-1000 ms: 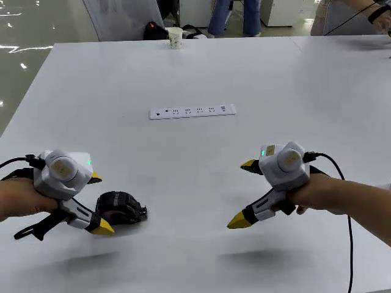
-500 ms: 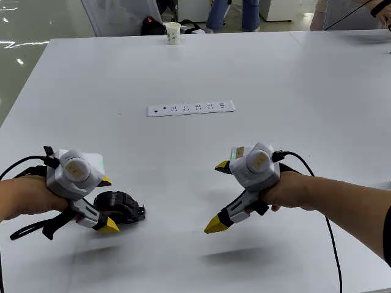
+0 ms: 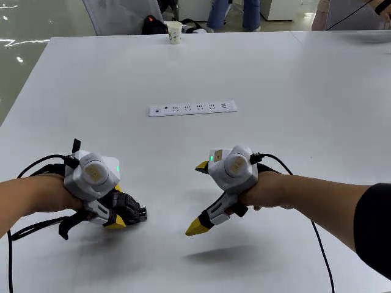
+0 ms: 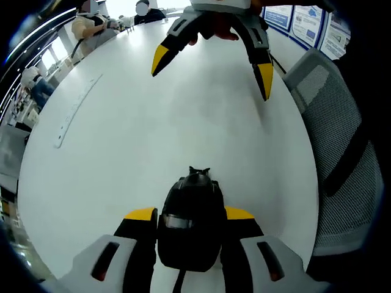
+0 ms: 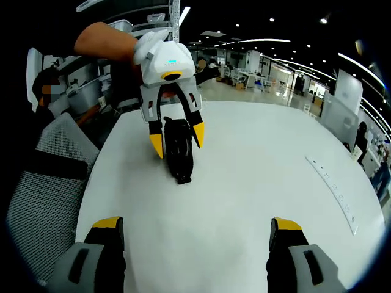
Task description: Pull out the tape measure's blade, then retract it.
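Left tool [image 3: 117, 206] is clamped on the tape measure [image 3: 131, 210] near the table's [image 3: 275, 91] near-left corner. The right tool [image 3: 198, 196] (jaws wide apart) should, I judge, close squarely on the blade hook [image 4: 198, 171].

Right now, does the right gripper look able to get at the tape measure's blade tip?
Probably yes. The right gripper is open and faces the blade tip, which sticks out of the tape measure toward it across bare table. The left gripper holds it from behind, leaving the tip free.
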A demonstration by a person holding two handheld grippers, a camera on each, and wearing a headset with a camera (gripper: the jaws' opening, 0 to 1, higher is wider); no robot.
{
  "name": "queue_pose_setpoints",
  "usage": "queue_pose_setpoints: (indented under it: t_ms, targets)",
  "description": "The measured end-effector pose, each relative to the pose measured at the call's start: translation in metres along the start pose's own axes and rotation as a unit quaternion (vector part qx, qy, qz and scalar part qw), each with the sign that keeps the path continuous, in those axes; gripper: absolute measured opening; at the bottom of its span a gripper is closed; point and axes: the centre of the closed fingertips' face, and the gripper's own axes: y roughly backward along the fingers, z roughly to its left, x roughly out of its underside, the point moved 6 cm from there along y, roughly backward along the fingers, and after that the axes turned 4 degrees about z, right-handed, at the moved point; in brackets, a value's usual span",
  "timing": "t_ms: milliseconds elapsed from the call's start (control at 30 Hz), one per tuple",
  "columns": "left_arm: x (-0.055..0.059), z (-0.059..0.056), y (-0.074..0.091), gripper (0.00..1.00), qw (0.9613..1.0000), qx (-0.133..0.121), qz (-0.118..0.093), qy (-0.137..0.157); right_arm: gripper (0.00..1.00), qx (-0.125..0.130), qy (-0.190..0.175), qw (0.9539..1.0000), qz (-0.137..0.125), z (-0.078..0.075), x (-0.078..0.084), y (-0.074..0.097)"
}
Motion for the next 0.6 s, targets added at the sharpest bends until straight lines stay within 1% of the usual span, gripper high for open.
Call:
queue_pose_setpoints:
  t_ms: [33,100,267,333,400,467,500,533,600]
  targets:
    - [0.001,0.001,-0.001,0.35,1.0000,-0.002,0.006,-0.007,0.99,0.000,0.001,1.0000,-0.002,0.000,-0.002,-0.001]
    - [-0.001,0.001,-0.002,0.34,0.9999,-0.001,0.009,-0.007,0.99,-0.002,0.002,1.0000,-0.005,-0.001,-0.005,-0.004]
    - [0.001,0.000,-0.002,0.34,0.9999,-0.003,0.016,-0.004,0.99,-0.004,0.004,1.0000,-0.003,0.000,-0.011,-0.012]
    - [0.001,0.000,-0.002,0.34,0.9998,-0.004,0.019,-0.007,0.99,-0.006,-0.007,0.9999,-0.008,0.001,-0.014,-0.015]
    - [0.002,0.001,-0.003,0.34,0.9998,-0.010,0.019,-0.001,0.99,-0.007,-0.013,0.9999,-0.005,0.001,-0.014,-0.019]
    - [0.002,0.001,-0.003,0.34,0.9997,-0.014,0.021,-0.003,0.86,-0.006,-0.010,0.9999,-0.001,0.002,-0.015,-0.022]
    - [0.002,0.001,-0.003,0.34,0.9996,-0.016,0.022,-0.002,0.80,-0.002,-0.004,1.0000,0.007,0.002,-0.012,-0.025]
    - [0.002,0.000,-0.003,0.34,0.9996,-0.018,0.022,-0.003,0.79,-0.002,-0.002,0.9999,0.010,0.002,-0.012,-0.027]
    - [0.003,0.001,-0.004,0.34,0.9996,-0.017,0.022,-0.002,0.82,-0.008,-0.011,0.9999,0.006,0.003,-0.013,-0.031]
